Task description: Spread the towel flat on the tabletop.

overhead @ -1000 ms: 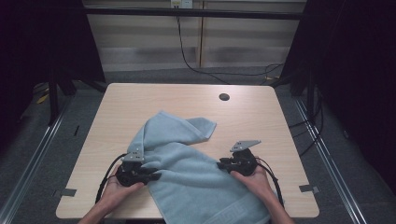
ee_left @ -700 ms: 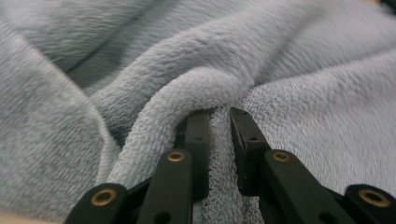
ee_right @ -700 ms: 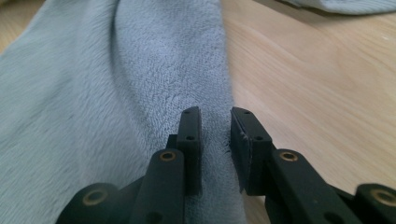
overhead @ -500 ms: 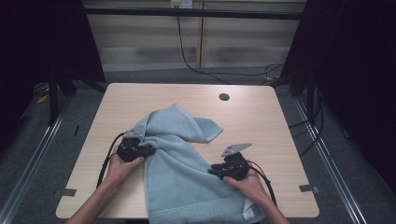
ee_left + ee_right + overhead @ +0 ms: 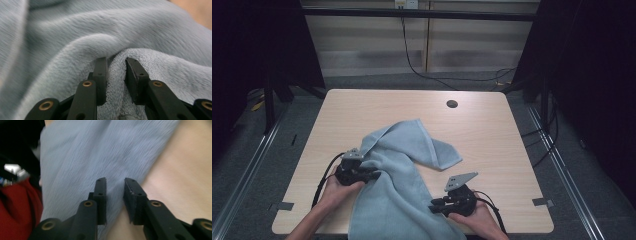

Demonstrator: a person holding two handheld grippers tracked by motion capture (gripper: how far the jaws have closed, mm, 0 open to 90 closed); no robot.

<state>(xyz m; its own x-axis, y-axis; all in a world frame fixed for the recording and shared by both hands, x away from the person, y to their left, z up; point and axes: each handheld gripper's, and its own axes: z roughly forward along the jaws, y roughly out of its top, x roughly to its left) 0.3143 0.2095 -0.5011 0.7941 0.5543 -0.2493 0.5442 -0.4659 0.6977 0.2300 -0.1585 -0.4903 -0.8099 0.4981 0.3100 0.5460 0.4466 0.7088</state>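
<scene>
Closest to the person, the right claw (image 5: pixel 438 205) sits low at the near edge of the tabletop (image 5: pixel 492 135), its jaws a little apart with nothing pinched between them; in the right gripper view the pale blue towel (image 5: pixel 402 175) lies just under and to one side of them, with bare wood on the other. A bit further in, the left claw (image 5: pixel 373 175) has a ridge of the towel bunched between its jaws, which have just been easing open, so the pads look to be barely pressing, if at all.

The towel itself is rumpled, running diagonally from the near edge, where it hangs over, up toward the middle, with one corner flopped over itself. I'd judge the job, whether spreading or folding, is at an early stage: the cloth is neither flat nor squared, and the far half of the tabletop is unused apart from a small cable hole (image 5: pixel 452 104).
</scene>
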